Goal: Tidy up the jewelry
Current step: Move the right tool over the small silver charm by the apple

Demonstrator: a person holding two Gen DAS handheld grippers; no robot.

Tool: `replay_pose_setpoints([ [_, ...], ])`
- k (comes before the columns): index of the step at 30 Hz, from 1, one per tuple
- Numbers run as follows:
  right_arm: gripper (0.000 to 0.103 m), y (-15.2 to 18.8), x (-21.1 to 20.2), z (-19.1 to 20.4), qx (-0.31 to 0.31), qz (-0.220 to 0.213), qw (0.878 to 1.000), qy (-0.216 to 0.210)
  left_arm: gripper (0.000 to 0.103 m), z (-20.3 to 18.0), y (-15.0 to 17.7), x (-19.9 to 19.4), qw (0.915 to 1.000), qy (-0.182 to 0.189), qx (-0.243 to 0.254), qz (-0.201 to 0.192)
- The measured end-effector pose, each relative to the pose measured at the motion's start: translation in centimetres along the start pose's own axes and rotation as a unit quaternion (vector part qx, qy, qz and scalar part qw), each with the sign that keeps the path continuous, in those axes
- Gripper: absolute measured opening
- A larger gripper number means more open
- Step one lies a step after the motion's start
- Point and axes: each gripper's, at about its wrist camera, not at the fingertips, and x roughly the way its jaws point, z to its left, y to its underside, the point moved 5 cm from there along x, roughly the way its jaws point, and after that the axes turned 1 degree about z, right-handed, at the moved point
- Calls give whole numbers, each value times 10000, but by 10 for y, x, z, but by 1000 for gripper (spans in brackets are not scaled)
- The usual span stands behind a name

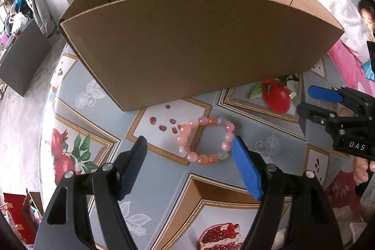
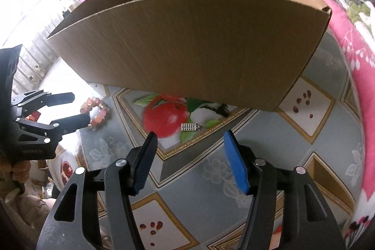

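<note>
Pink and orange beaded bracelet [image 1: 206, 141] lies flat on the fruit-patterned tablecloth [image 1: 98, 90], just near of the open brown cardboard box [image 1: 187, 43]. The left gripper [image 1: 189, 147] hangs released over it, its right pad touching the beads, its left pad well clear. Best to shift right until both pads straddle one side of the ring, then clench. The right gripper [image 2: 189, 136] hangs released near a small silver charm [image 2: 190, 127], holding nothing.

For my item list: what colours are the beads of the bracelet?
Pink, orange and milky white beads on the bracelet; the left wrist view shows it best.
</note>
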Motion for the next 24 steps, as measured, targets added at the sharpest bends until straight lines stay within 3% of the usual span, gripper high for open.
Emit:
replay_pose_setpoints([
  [24, 62, 4, -2, -4, 123, 18, 9999, -60, 74, 6, 1, 6, 9999, -88, -67, 86],
])
